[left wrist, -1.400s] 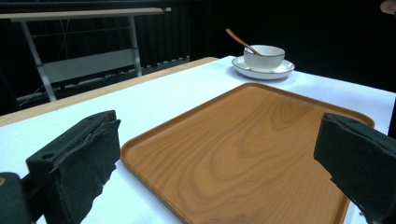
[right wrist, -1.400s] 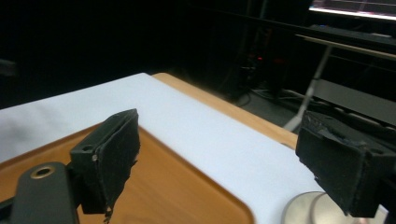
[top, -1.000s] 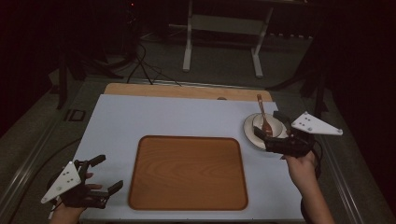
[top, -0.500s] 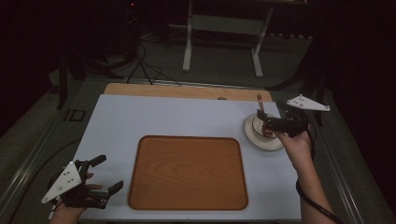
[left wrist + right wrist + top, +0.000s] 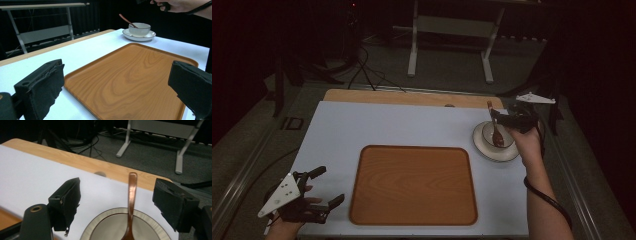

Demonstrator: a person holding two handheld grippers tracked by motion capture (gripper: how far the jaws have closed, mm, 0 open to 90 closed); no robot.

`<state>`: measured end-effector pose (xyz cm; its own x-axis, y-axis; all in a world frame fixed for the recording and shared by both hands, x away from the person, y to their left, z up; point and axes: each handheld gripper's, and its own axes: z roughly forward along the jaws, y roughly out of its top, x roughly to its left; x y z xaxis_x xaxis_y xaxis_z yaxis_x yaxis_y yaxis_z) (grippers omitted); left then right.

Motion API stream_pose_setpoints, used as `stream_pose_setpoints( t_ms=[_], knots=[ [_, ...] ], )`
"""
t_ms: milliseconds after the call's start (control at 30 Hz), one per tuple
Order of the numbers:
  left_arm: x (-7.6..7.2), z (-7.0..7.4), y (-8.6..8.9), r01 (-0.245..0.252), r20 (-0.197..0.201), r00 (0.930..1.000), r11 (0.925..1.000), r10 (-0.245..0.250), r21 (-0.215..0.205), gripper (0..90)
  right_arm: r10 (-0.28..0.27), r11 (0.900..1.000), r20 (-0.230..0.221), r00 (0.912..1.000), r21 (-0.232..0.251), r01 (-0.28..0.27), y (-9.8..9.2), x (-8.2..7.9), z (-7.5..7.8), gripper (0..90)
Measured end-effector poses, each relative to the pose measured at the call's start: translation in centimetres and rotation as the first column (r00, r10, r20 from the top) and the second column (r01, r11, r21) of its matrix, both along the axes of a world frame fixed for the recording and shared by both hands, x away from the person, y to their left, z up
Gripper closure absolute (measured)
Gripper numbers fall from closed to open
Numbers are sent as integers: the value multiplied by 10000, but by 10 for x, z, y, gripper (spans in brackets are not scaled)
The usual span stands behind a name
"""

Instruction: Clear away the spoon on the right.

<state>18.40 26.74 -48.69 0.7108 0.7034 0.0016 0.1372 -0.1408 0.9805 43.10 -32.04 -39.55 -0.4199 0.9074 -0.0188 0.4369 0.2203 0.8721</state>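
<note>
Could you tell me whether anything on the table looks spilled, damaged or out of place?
Nothing spilled or askew. The bowl sits upright on its plate, the spoon leaning inside, and the tray lies flat. Only the black padding on the left gripper looks frayed at its edges.

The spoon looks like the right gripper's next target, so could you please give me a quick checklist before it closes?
1. Right gripper open: ok.
2. Spoon handle between its jaws: ok; nothing touches it yet.
3. Spoon resting in the bowl on the plate: ok.
4. Jaw height against the handle: cannot tell.
5. Tray bare for a drop-off: ok.
6. Left gripper open near the table's corner, away from the bowl: ok.
</note>
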Motion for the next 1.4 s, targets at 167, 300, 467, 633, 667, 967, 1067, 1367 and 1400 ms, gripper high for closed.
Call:
stream_pose_setpoints(
  t_ms=[167,300,467,633,667,967,1067,1367,1400],
  knots=[
    [1,0,0,14,-9,10000,10000,-14,-14,15,-178,9998,-481,9987,21,180,-7,18,-11,279],
    [1,-1,0,19,-13,10000,10000,-19,36,15,-260,9997,-686,9973,-1,261,-7,25,-17,301],
    [1,-1,0,10,-45,10000,10000,-10,62,15,-439,9989,-1220,9916,122,457,-6,41,-32,324],
    [1,-1,2,-74,-25,10000,10000,74,53,15,-607,9982,-1561,9859,-68,604,-5,48,-41,333],
    [1,-1,2,-88,-32,10000,9999,88,49,15,-706,9975,-1704,9828,-211,680,-4,52,-46,351],
    [1,-2,2,-183,-57,9998,9998,183,86,15,-929,9954,-2165,9718,-443,853,-7,63,-58,435],
    [1,-2,2,-218,-61,9997,9997,219,69,15,-954,9949,-2296,9686,-528,855,-7,66,-61,472],
    [2,-3,2,-242,-72,9997,9997,243,97,15,-1214,9898,-2804,9522,-1061,949,-3,70,-68,634],
    [2,-3,3,-240,-75,9997,9997,241,84,15,-1214,9898,-2804,9522,-1061,949,-3,70,-68,634]
  ],
)
